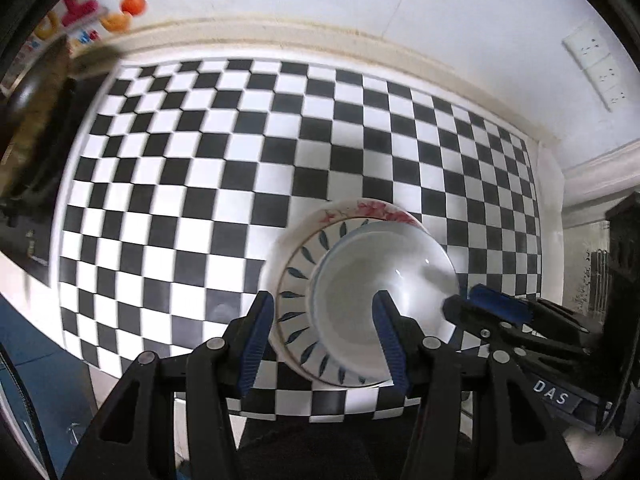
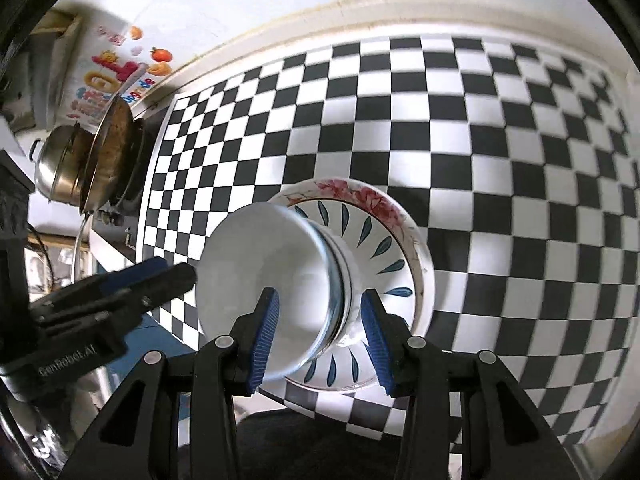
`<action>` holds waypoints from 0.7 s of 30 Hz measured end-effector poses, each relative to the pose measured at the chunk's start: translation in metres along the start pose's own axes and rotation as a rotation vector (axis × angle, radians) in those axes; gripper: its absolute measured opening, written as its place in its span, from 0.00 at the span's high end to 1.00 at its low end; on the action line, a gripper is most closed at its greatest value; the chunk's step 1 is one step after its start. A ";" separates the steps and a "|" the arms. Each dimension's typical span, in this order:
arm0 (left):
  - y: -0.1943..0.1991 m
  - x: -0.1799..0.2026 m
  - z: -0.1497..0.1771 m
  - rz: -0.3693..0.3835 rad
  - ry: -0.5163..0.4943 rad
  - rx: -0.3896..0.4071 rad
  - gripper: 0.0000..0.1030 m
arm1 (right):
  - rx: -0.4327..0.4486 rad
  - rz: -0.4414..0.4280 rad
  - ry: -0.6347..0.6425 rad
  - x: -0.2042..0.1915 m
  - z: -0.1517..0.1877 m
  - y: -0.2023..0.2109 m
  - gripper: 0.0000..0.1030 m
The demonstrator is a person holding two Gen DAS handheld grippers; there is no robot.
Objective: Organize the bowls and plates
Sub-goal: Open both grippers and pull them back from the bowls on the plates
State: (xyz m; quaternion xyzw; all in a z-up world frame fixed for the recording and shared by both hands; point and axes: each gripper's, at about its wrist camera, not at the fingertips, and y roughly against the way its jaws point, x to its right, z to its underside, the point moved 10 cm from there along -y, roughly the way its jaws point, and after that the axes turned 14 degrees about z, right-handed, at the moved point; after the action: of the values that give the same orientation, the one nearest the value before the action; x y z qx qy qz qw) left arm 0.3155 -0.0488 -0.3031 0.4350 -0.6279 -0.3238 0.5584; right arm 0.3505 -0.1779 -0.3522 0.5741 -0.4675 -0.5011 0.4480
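Note:
A stack rests on the checkered table [image 1: 240,200] near its front edge. At the bottom lies a plate with red flowers [image 1: 372,206] [image 2: 360,194]. On it sits a plate with blue leaf marks [image 1: 296,300] [image 2: 380,248], topped by a bowl [image 1: 360,292] [image 2: 280,260], white inside with a clear glassy rim. My left gripper [image 1: 325,338] hangs well above the stack's left side, open and empty. My right gripper [image 2: 319,334] hangs above its right side, also open and empty. Each gripper shows in the other's view: the right gripper [image 1: 468,304], the left gripper [image 2: 176,276].
A steel pot [image 2: 60,168] and a tilted pan [image 2: 112,148] stand beyond the table's left end, below a colourful poster [image 2: 108,76]. Wall sockets [image 1: 596,64] sit at the far right. A dark rack [image 1: 624,260] stands right of the table.

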 end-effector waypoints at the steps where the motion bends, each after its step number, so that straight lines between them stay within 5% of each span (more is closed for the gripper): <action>1: 0.006 -0.001 0.002 -0.008 -0.008 0.015 0.52 | 0.014 0.013 0.005 -0.001 0.002 0.006 0.55; 4: 0.016 -0.001 0.009 -0.029 -0.036 0.050 0.52 | 0.061 0.057 0.019 -0.005 0.011 0.026 0.53; 7: 0.024 -0.001 0.014 -0.032 -0.062 0.075 0.47 | 0.105 0.087 0.010 -0.009 0.021 0.043 0.35; 9: 0.031 -0.001 0.016 -0.042 -0.083 0.094 0.33 | 0.129 0.104 -0.004 -0.010 0.027 0.052 0.20; 12: 0.039 0.003 0.017 -0.041 -0.112 0.123 0.21 | 0.152 0.133 -0.034 -0.012 0.033 0.058 0.16; 21: 0.063 0.016 0.026 -0.038 -0.170 0.199 0.20 | 0.244 0.211 -0.092 -0.011 0.052 0.084 0.14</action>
State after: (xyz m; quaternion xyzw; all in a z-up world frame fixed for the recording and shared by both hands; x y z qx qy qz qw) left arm 0.2781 -0.0390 -0.2446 0.4708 -0.6936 -0.3061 0.4511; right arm 0.2909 -0.1829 -0.2732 0.5485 -0.6024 -0.4166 0.4033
